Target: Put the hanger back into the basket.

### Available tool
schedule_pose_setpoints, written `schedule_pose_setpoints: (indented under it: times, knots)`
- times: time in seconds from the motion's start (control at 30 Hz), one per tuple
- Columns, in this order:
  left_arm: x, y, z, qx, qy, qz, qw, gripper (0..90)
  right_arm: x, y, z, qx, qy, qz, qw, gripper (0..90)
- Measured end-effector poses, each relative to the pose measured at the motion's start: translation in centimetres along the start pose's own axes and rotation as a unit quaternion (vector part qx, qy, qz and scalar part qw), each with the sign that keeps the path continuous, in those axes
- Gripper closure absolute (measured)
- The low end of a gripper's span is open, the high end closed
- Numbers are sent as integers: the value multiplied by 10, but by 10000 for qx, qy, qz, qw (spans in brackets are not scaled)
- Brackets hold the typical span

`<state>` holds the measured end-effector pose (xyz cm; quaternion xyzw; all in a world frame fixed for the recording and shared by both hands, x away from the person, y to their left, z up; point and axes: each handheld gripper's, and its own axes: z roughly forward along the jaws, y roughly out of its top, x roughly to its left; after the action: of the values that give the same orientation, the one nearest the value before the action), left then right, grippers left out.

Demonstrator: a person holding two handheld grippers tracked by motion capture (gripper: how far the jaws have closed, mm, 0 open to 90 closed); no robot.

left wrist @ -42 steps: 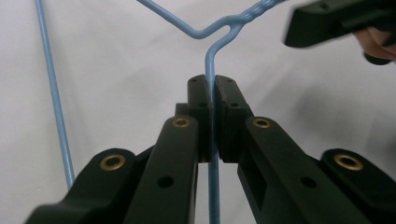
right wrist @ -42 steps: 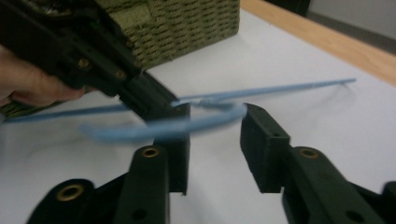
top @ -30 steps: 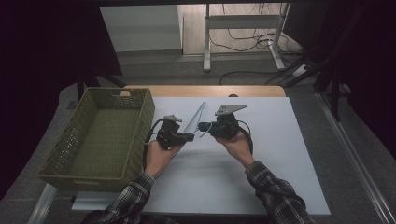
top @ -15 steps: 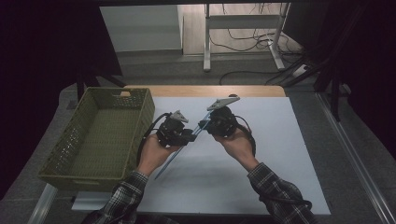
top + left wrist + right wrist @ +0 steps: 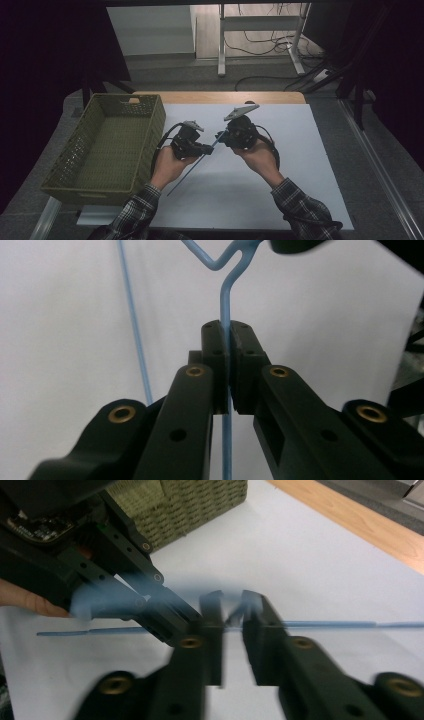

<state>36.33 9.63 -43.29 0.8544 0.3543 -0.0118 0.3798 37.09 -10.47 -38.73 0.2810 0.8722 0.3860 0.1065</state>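
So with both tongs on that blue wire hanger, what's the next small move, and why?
Probably carry the hanger left toward the basket. The left tongs are clamped on its wire neck. The right tongs sit around the wire with a gap showing, though blur hides their grip. The hanger is tilted over the white sheet, and the basket looks empty.

Both forearms rise from the frame's bottom, converging at centre. The left gripper [image 5: 206, 149] is clamped tight. The right gripper [image 5: 221, 136] stands slightly parted.
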Motion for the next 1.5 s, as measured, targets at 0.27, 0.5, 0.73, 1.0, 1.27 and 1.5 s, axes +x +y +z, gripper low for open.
schedule_pose_setpoints:
  times: [0.27, 0.5, 0.73, 1.0, 1.27, 1.5]
  knots:
    - [7, -1, -22, -268, -253, -303, 9989, 877, -4, -16, -34, -372, -62, 146, 9992, 516]
    - [2, -4, -49, -461, -128, -306, 9984, 877, -11, -52, -55, -442, -34, 306, 9985, 348]
    - [7, -12, -76, -708, -119, -463, 9963, 876, -17, -86, -66, -453, -112, 516, 9976, 210]
    - [15, -17, -121, -969, 214, -622, 9931, 876, -21, -113, -79, -476, -230, 713, 9960, 103]
    - [31, -31, -180, -1337, 504, -740, 9870, 876, -21, -135, -89, -419, -288, 781, 9957, 62]
    - [56, -49, -225, -1554, 696, -834, 9819, 876, -24, -148, -95, -367, -351, 865, 9950, 59]
